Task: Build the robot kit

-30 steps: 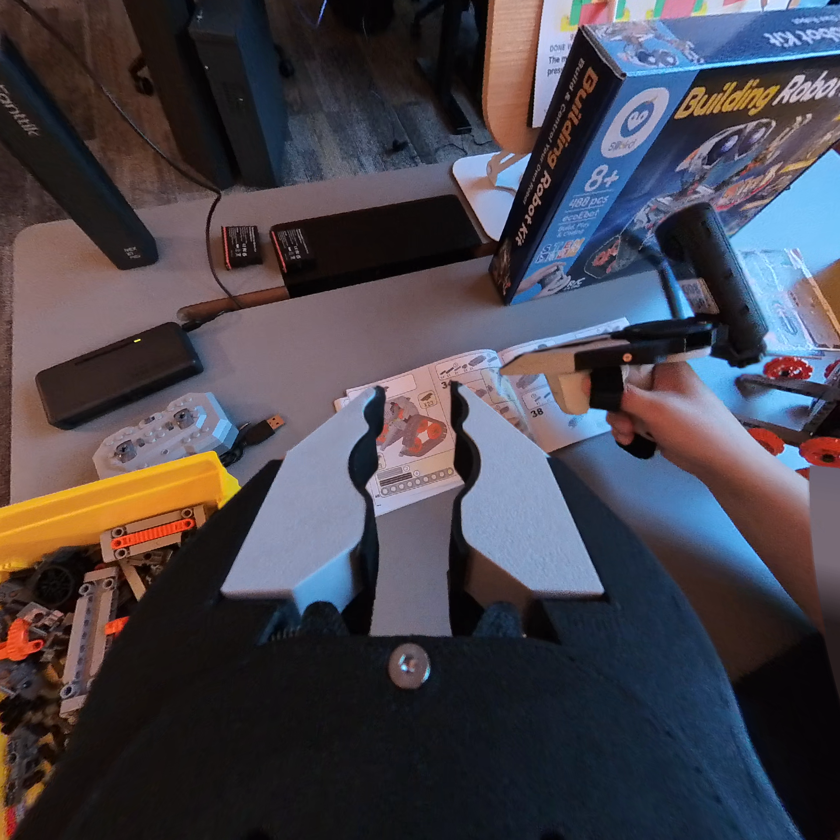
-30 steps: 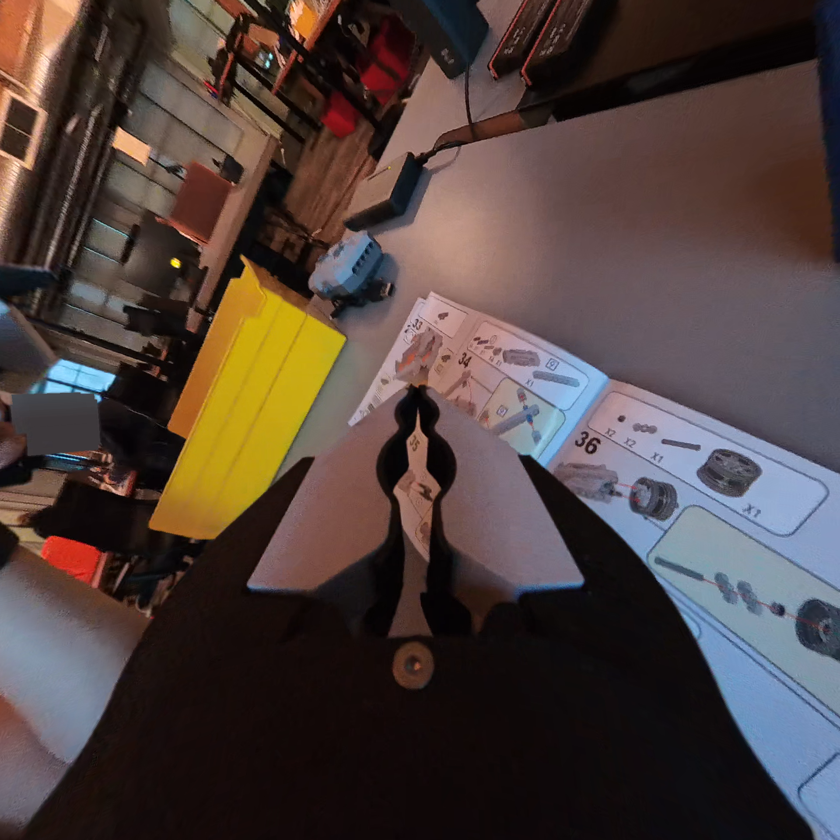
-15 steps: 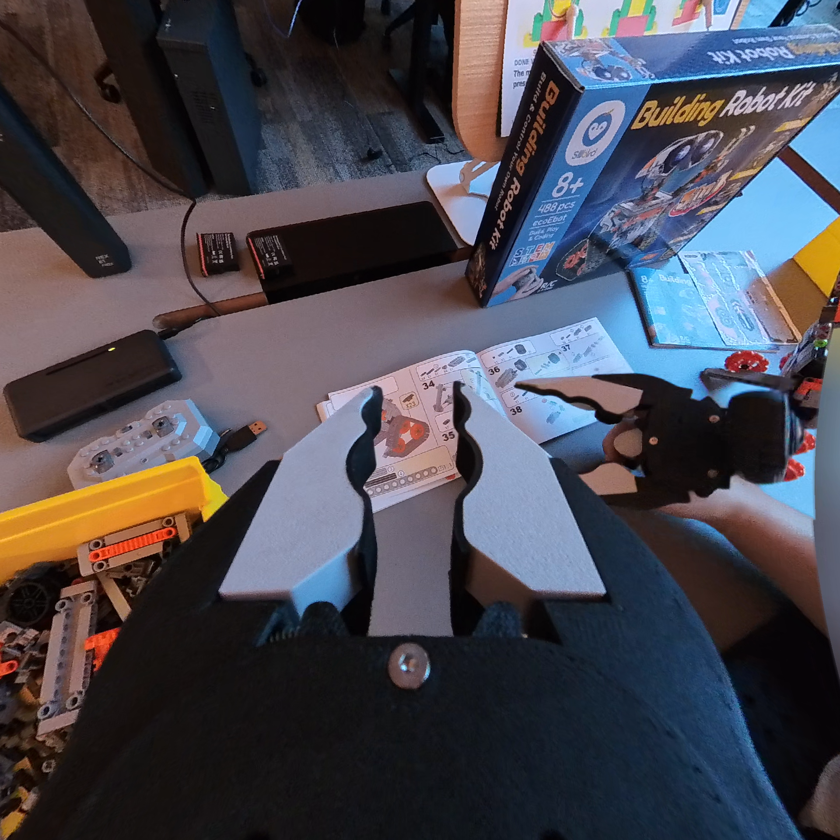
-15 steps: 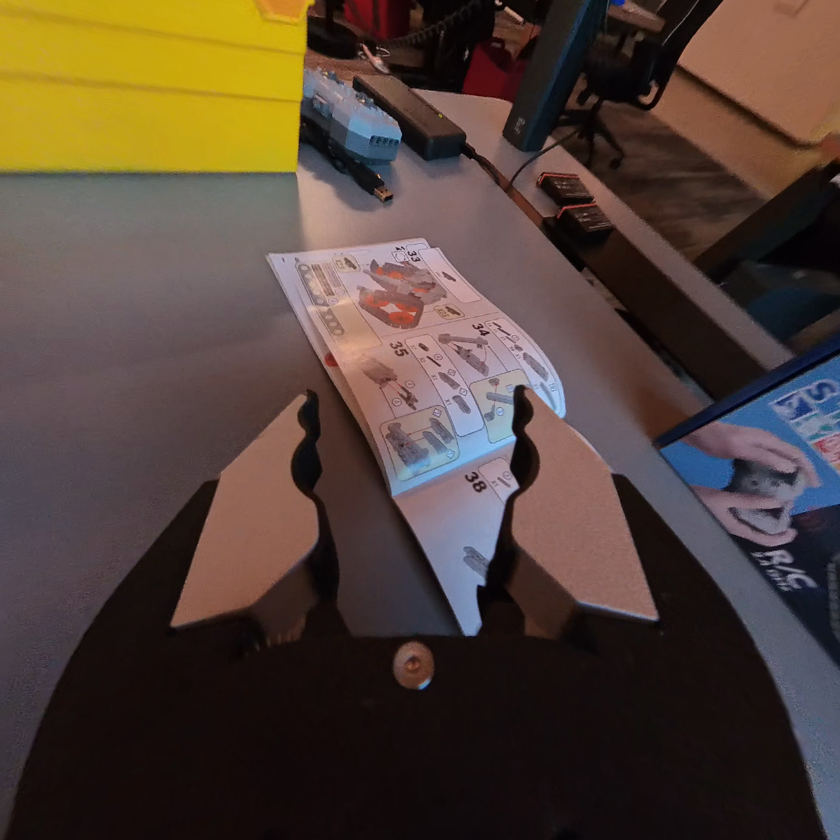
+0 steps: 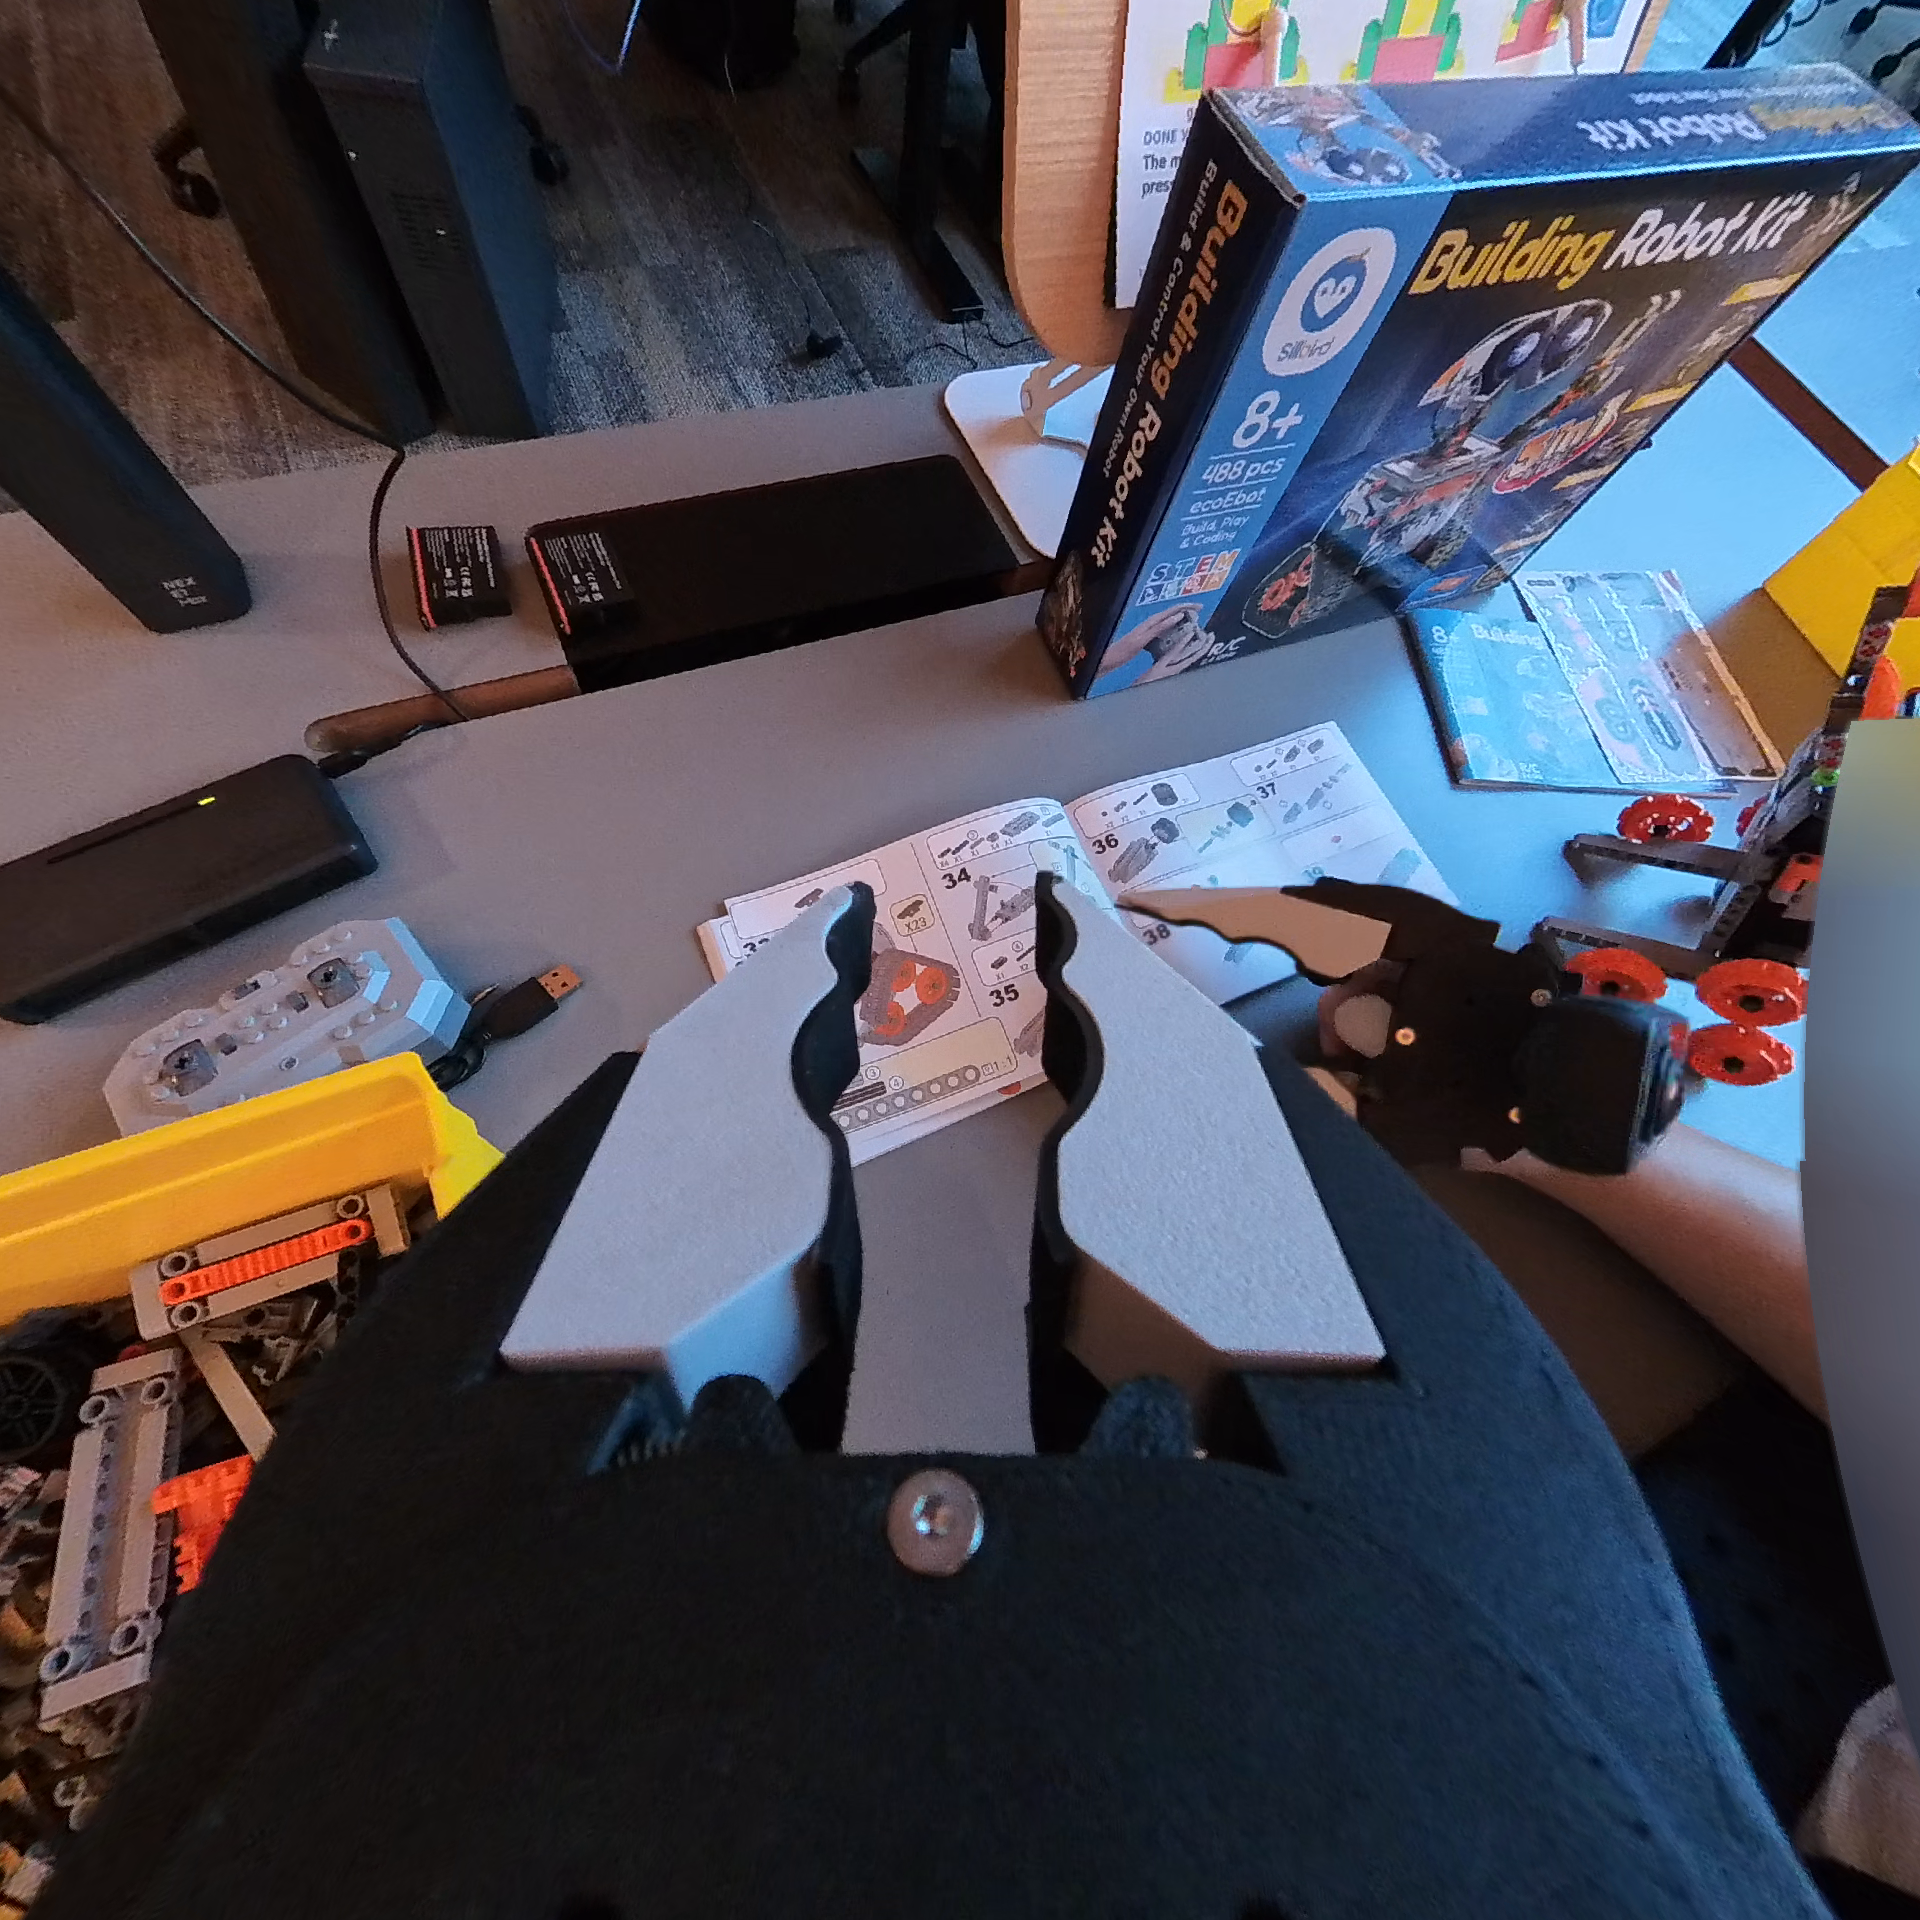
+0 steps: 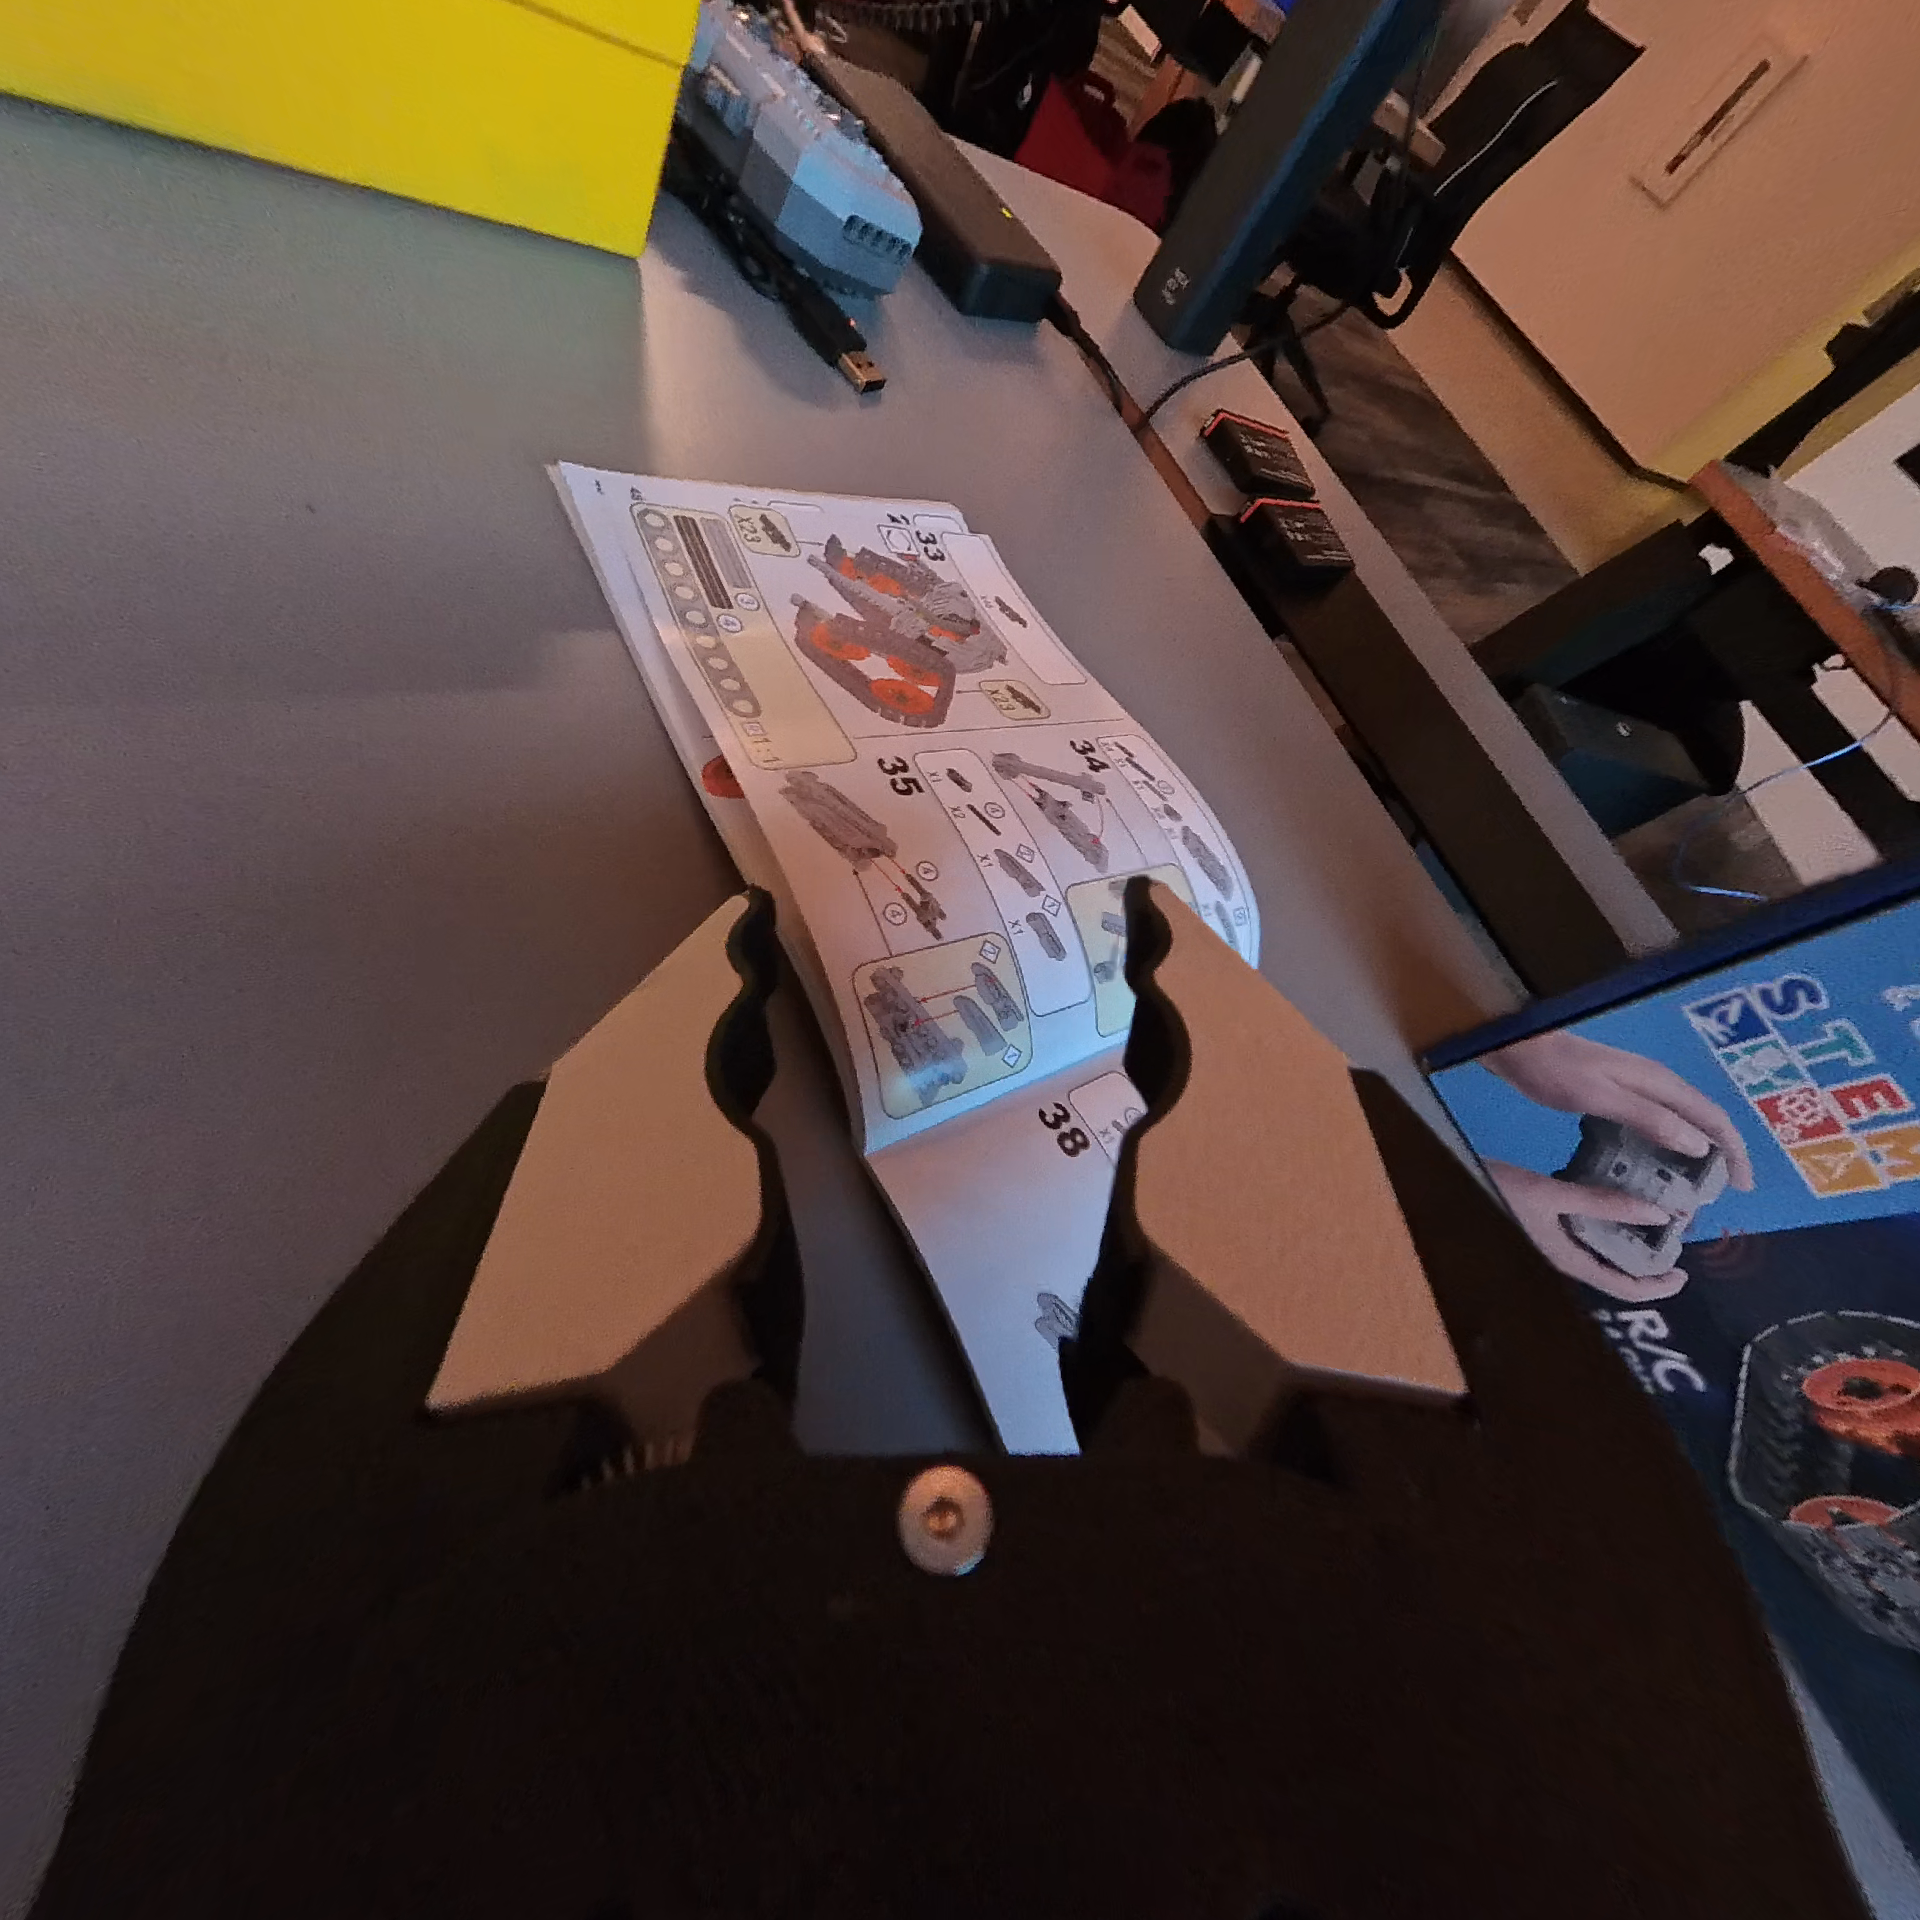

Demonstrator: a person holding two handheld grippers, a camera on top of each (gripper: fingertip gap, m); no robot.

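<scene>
**Two open tools over an instruction booklet**

The left tool [image 5: 945,909] hung above the grey desk [image 5: 727,769] with a moderate gap between its fingers and nothing in them. Its tips pointed at the near edge of an open instruction booklet [image 5: 1049,935] lying flat in the middle of the desk. To its left sat a yellow bin [image 5: 208,1164] full of grey and orange building pieces, with a grey controller block [image 5: 281,1008] and a loose USB plug [image 5: 545,987] just beyond it.

The right tool [image 6: 940,894] lay low at the booklet's right side, fingers apart and empty. A raised, curling page [image 6: 935,831] of the booklet [image 6: 831,675] stood between them; whether a finger touched the paper could not be told.

A tall blue kit box [image 5: 1455,364] stood upright behind the booklet. A wheeled model with orange wheels [image 5: 1704,987] sat at the far right.

The booklet looked light, thin and floppy, likely to bend or crease and slide on the smooth desk. The lifted page edge appeared the easiest place to pinch.
</scene>
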